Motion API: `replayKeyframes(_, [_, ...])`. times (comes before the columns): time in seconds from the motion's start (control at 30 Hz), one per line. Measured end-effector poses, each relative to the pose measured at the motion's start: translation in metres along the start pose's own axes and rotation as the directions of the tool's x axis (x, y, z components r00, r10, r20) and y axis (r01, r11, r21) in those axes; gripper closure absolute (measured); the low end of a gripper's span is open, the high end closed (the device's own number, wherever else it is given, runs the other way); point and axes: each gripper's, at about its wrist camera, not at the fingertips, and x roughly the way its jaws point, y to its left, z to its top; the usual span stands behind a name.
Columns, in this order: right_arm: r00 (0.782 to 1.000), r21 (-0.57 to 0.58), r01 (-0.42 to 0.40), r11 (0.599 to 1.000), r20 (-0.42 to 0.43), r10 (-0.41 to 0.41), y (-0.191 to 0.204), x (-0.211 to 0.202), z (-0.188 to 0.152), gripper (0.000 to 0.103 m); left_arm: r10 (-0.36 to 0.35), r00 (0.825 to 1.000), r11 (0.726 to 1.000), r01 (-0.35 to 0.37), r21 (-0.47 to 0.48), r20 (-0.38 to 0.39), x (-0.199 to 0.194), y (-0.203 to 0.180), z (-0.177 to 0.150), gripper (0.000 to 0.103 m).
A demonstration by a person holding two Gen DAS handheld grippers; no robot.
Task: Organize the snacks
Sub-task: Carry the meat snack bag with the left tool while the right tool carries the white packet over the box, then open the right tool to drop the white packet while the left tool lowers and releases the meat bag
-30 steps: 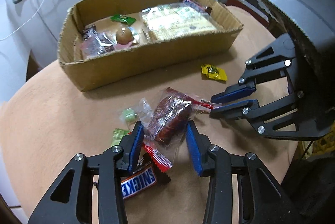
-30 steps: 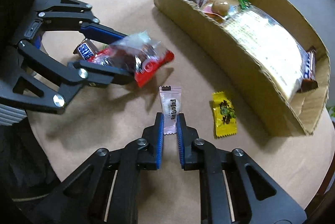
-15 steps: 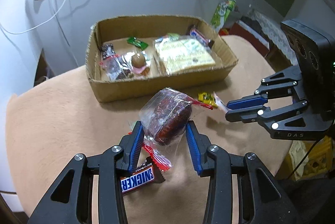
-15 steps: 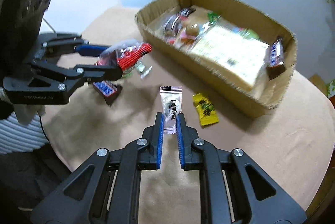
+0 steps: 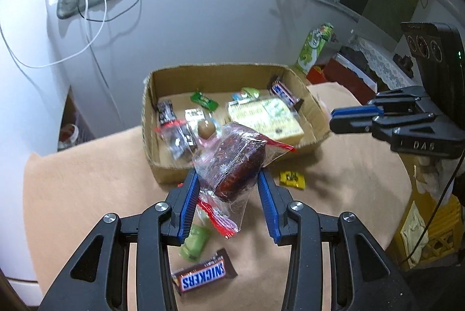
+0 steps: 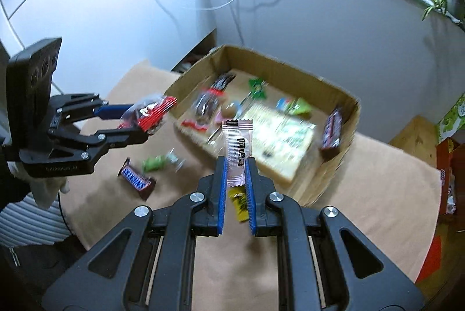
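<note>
My left gripper (image 5: 228,180) is shut on a clear-and-red packet with a dark cake (image 5: 237,163) and holds it in the air in front of the cardboard box (image 5: 162,174). My right gripper (image 6: 236,165) is shut on a white candy sachet (image 6: 237,149) and holds it above the table near the box (image 6: 345,148). The box holds several snacks, among them a flat pale packet (image 5: 264,119). A Snickers bar (image 5: 203,276), a green candy (image 5: 194,241) and a yellow candy (image 5: 292,179) lie on the tan table.
The round tan table (image 5: 72,189) ends close on all sides. A white wall with cables (image 5: 87,6) stands behind the box. A green carton (image 5: 315,46) and red boxes stand off the table at the right.
Both grippers have risen well above the table with their snacks in them. The box and loose candies now lie farther below.
</note>
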Motion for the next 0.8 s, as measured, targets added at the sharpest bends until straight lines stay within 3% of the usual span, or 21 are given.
replayKeyframes(0.37, [0.998, 0.014, 0.050, 0.999, 0.031, -0.051, -0.022, 0.001, 0.032, 0.091, 0.035, 0.999, 0.999, -0.035, 0.003, 0.034, 0.005, 0.005, 0.031, 0.064])
replayKeyframes(0.8, [0.996, 0.040, 0.091, 0.995, -0.016, -0.090, -0.050, 0.029, 0.049, 0.091, 0.066, 0.998, 0.996, -0.065, -0.053, 0.022, 0.027, 0.017, 0.056, 0.064])
